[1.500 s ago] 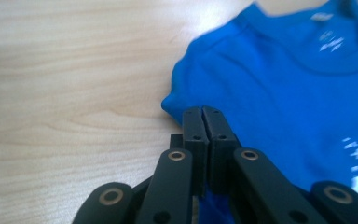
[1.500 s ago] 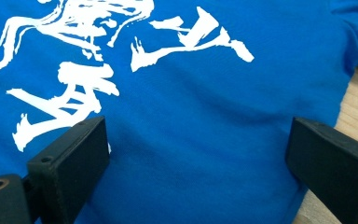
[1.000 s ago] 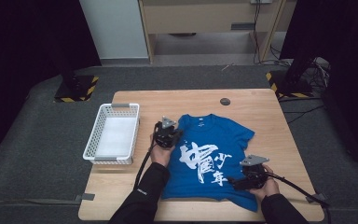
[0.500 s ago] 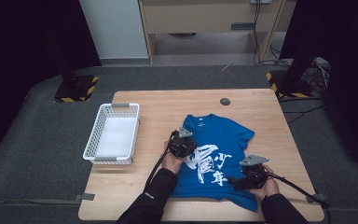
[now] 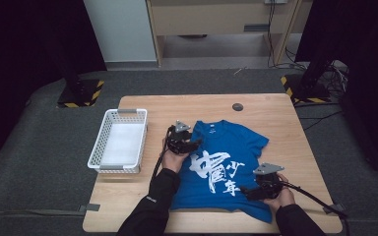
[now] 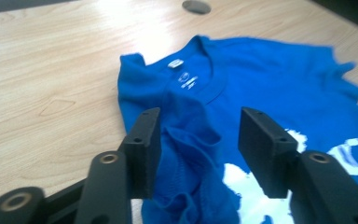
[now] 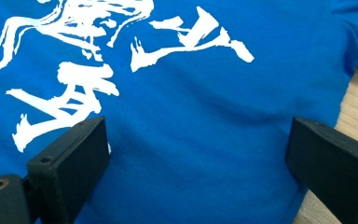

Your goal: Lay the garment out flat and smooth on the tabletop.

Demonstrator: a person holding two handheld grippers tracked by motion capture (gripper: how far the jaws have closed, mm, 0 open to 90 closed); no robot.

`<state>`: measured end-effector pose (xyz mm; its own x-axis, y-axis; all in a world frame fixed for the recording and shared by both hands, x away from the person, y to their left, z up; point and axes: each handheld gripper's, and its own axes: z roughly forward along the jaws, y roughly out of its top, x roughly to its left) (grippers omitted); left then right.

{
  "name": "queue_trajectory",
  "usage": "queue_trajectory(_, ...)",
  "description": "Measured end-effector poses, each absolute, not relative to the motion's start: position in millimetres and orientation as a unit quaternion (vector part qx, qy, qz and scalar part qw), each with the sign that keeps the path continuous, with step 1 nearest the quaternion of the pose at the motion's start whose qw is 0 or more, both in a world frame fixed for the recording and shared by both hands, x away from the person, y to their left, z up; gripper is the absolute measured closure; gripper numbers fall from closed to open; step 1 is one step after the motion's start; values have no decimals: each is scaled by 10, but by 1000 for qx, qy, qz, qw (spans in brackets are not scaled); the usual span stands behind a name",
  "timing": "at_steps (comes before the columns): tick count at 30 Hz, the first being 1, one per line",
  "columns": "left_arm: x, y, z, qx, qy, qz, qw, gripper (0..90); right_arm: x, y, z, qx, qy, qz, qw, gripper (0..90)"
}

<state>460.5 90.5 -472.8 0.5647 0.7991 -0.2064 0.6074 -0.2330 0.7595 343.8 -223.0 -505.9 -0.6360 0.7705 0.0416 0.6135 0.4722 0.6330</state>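
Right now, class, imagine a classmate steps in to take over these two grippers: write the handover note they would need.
Left gripper: open, over the shirt's folded-in left sleeve, holding nothing.
Right gripper: open wide, low over the shirt near its bottom right edge, holding nothing.
The blue T-shirt lies print up on the wooden table, collar toward the far edge. The white basket sits to its left and looks empty.
Done: the left sleeve is bunched inward onto the chest.
Left: the right sleeve is still spread out and the body is unfolded. The job looks like folding; the basket is probably where the shirt ends up.
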Motion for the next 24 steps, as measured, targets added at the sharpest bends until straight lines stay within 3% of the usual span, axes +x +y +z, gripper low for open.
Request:
queue_trajectory(11, 4847, 780, -4937, 791, 472, 98, 376, 413, 3438, -2230, -5059, 407, 849, 312, 126, 63)
queue_trajectory(24, 4840, 787, -4994, 806, 476, 91, 340, 693, 3438, -2228, -5057, 407, 849, 312, 126, 65)
